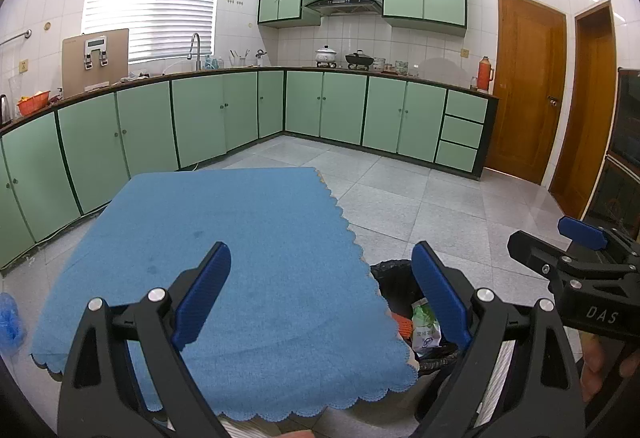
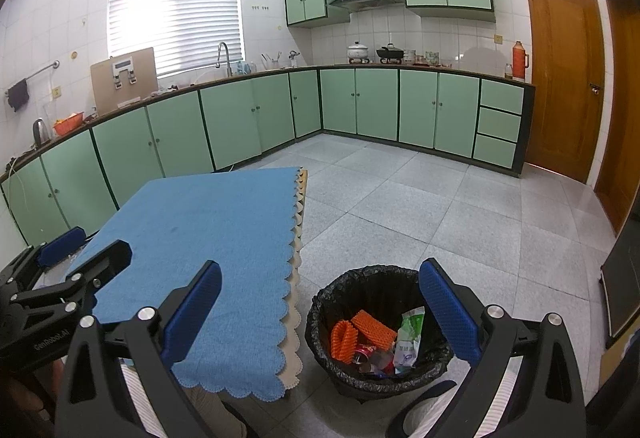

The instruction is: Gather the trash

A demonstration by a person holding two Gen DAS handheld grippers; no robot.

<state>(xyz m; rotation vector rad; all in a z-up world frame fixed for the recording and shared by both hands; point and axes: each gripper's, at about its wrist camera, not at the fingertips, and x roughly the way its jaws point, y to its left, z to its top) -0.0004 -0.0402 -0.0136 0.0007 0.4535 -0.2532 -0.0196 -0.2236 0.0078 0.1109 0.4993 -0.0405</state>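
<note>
A black-lined trash bin stands on the floor beside the right edge of a table under a blue cloth. Inside it lie orange foam nets, a red can and a green-white wrapper. My right gripper hangs open above the bin and the table edge, holding nothing. My left gripper is open over the blue cloth, also holding nothing. In the left wrist view the bin shows partly, with the wrapper inside. Each gripper appears in the other's view: the right gripper and the left gripper.
Green cabinets run along the far walls under a counter with pots and a faucet. Wooden doors are at the right. Grey floor tiles stretch beyond the bin. A blue plastic bundle lies on the floor left of the table.
</note>
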